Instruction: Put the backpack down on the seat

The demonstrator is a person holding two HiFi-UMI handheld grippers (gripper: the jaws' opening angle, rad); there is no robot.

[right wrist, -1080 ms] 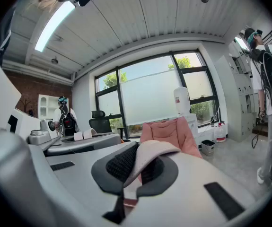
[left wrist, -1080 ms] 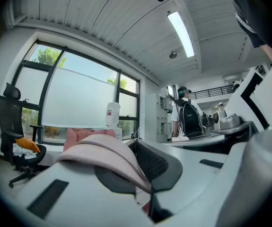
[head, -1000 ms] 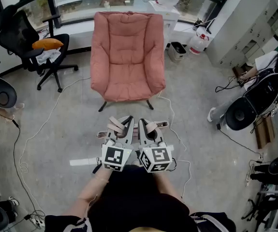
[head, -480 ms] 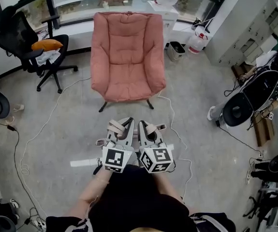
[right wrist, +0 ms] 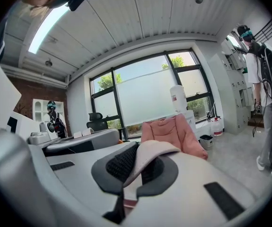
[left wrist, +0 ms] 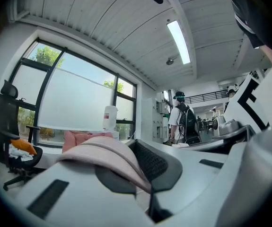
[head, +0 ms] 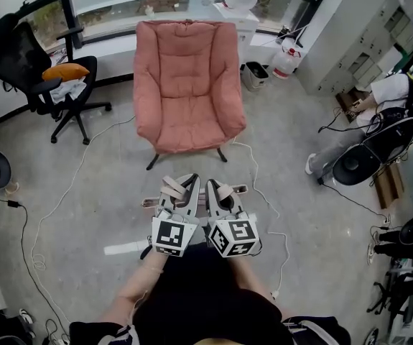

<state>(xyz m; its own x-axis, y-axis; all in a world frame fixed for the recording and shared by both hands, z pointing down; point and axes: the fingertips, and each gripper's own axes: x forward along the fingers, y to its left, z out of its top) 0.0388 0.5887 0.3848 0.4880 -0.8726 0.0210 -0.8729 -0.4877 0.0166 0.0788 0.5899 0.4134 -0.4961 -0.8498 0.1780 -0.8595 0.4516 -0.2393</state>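
The left gripper (head: 181,185) is held low and near, over the concrete floor (head: 98,185). Its fingers (left wrist: 166,167) are closed on one pink backpack strap (left wrist: 109,152), which loops up and over them. Just beside it on the right, the right gripper (head: 220,190) has its fingers (right wrist: 114,167) closed on the second pink strap (right wrist: 152,151) in the same way. In the head view both straps (head: 174,188) show as pale loops ahead of the marker cubes, while the bag's body is hidden beneath the grippers. The pink armchair (head: 188,85) stands farther off, straight ahead, well apart from the grippers, and its seat is bare. A black office chair (head: 37,63) with an orange cushion (head: 66,71) stands far left. White cables (head: 52,203) trail across the floor.
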